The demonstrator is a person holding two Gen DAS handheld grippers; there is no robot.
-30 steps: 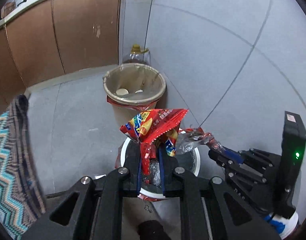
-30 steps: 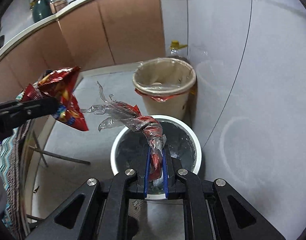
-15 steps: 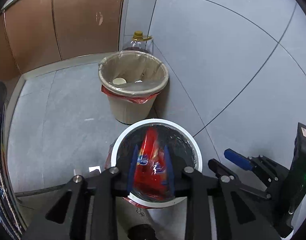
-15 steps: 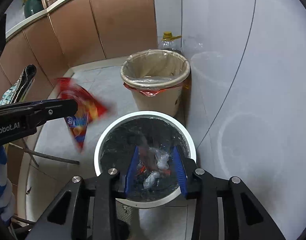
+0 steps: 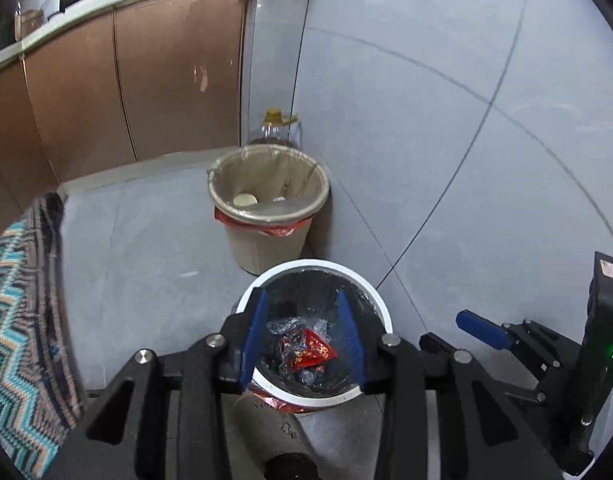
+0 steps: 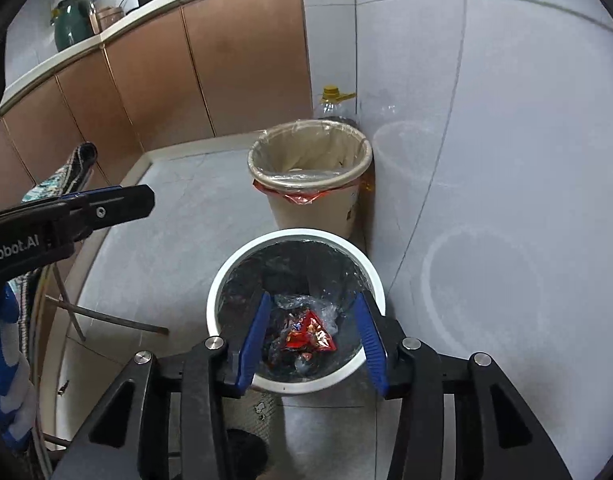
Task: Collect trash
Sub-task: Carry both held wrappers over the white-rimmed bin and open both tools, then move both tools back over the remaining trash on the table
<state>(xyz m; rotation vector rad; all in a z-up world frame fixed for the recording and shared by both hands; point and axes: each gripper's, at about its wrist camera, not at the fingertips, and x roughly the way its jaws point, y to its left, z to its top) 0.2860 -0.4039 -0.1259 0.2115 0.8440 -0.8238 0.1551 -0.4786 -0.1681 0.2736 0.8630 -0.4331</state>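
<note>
A white-rimmed bin with a black liner (image 5: 370, 292) stands on the floor below both grippers; it also shows in the right wrist view (image 6: 226, 268). A red snack wrapper (image 5: 312, 350) and crumpled clear plastic (image 5: 282, 326) lie inside it; the wrapper (image 6: 310, 334) and the plastic (image 6: 292, 302) show in the right wrist view too. My left gripper (image 5: 302, 344) is open and empty above the bin. My right gripper (image 6: 316, 340) is open and empty above the bin, and it shows at the right of the left wrist view (image 5: 482, 330).
A beige bin with a clear liner (image 5: 268, 200) stands behind the white one against the tiled wall, with a plastic jug (image 5: 276, 130) behind it. Brown cabinets (image 5: 126, 92) run along the back left. A zigzag-patterned cloth (image 5: 18, 320) hangs at the left.
Both grippers have opened. The red snack wrapper left my left gripper and the twisted plastic left my right gripper; both now lie in the white-rimmed bin.
</note>
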